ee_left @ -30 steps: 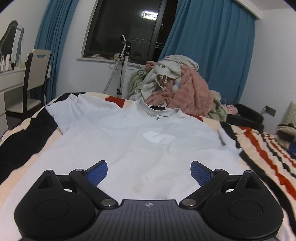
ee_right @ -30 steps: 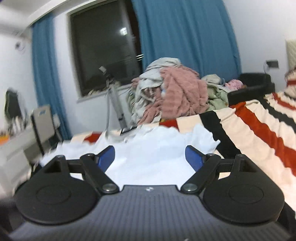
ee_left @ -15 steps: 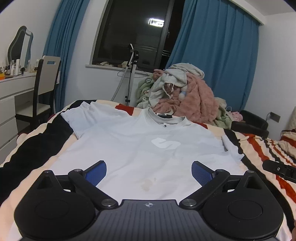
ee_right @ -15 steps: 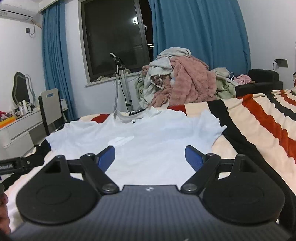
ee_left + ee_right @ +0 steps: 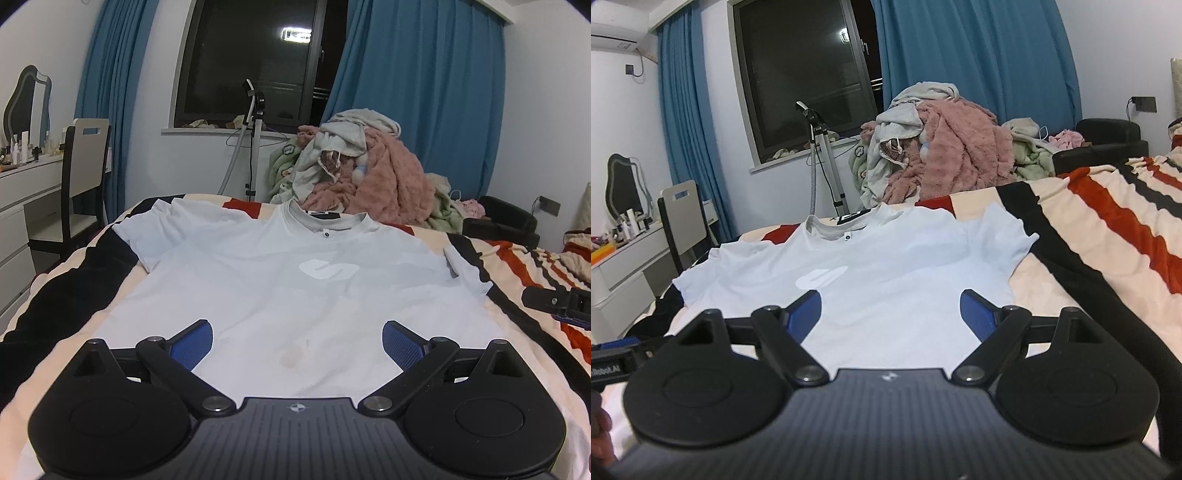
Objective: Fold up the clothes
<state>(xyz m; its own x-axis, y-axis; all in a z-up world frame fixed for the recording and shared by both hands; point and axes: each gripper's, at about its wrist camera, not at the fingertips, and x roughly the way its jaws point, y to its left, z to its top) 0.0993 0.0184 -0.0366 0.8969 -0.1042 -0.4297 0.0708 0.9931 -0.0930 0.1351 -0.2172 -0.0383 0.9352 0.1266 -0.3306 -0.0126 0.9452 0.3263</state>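
Note:
A white T-shirt with a pale chest logo lies spread flat, front up, on a striped bedspread, collar away from me. My left gripper hovers open over the shirt's lower hem, with nothing between its blue pads. In the right wrist view the same T-shirt fills the middle, and my right gripper is open above its lower right part. The tip of the right gripper shows at the right edge of the left wrist view.
A heap of pink, grey and green clothes sits past the bed's far end. A tripod stand is by the window. A chair and a white dresser stand at left, and a dark armchair at right.
Both grippers have drawn back and risen, so the whole shirt shows in both views. The right view has gone from blurred to sharp. Both stayed open.

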